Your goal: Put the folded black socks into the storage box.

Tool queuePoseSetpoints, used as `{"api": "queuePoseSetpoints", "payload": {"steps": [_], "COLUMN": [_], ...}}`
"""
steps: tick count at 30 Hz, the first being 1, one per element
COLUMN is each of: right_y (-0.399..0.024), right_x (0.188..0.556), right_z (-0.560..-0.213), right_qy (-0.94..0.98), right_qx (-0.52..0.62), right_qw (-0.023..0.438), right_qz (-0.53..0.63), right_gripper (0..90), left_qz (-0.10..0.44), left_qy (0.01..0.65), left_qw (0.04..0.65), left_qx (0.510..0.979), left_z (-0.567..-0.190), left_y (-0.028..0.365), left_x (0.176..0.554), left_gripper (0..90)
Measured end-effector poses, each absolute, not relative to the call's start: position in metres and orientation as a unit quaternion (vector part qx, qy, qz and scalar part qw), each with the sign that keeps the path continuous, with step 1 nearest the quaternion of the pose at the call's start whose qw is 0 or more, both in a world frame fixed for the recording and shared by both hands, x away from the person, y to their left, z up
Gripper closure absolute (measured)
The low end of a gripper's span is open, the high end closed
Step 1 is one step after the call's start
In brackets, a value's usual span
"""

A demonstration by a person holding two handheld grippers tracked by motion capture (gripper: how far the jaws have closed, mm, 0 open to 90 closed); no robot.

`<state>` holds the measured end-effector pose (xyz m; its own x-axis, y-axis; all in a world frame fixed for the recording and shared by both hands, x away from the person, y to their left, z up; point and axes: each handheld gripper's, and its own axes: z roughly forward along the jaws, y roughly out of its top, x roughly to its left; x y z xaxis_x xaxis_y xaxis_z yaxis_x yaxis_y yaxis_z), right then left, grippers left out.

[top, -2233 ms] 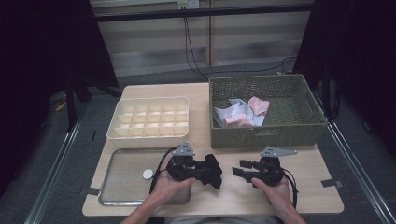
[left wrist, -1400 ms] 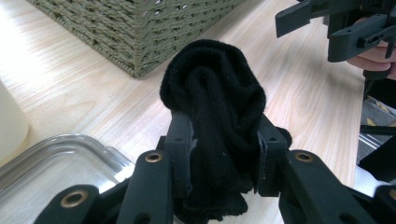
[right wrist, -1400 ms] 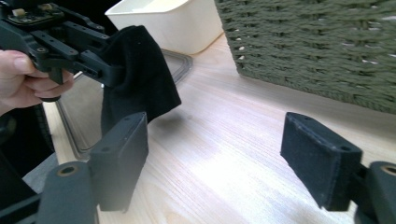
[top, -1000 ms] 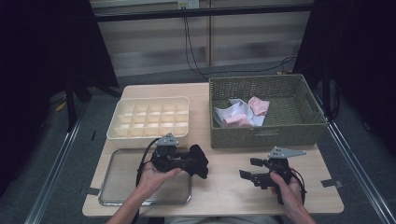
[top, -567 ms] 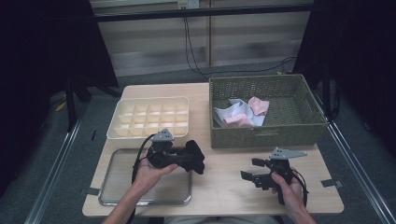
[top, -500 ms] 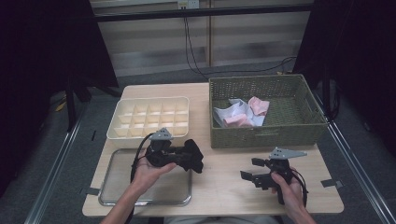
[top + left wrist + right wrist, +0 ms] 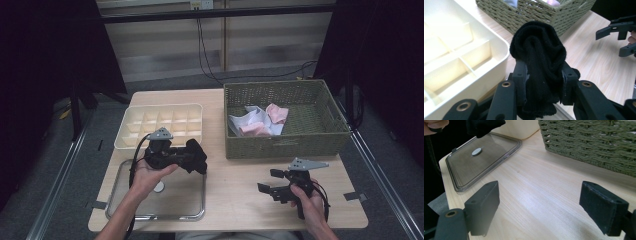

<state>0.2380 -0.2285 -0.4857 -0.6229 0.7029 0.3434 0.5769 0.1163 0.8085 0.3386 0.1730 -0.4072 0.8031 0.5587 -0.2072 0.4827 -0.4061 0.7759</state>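
A black rolled-up cloth hangs above the table's front left, with my left gripper shut on it. In the left gripper view the cloth bulges up between the two pads, close to the corner of the cream compartment tray. My right gripper rests low over the bare wood at the front right. Its jaws have just been opening and stand wide apart. In the right gripper view nothing lies between its fingers.
A cream compartment tray sits at the back left, with a clear flat lid bearing a small white disc in front of it. A green wicker basket at the back right holds pink and white cloths.
My left gripper has carried the black cloth left and upward, from the table's middle toward the cream tray. My right gripper drew back to the front right, away from the cloth.
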Motion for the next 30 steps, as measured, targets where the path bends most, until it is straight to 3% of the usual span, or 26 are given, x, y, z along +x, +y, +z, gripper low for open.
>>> {"api": "queuePoseSetpoints", "payload": {"steps": [30], "right_y": [-0.228], "right_x": [0.239], "right_z": [-0.486], "right_qy": [0.743], "right_qx": [0.436], "right_qw": [0.063], "right_qz": [0.505], "right_gripper": [14.6], "left_qz": [0.085], "left_qy": [0.34], "left_qw": [0.431], "left_qx": [0.832], "left_z": [-0.38], "left_y": [0.192], "left_x": [0.383], "left_gripper": [65.6]}}
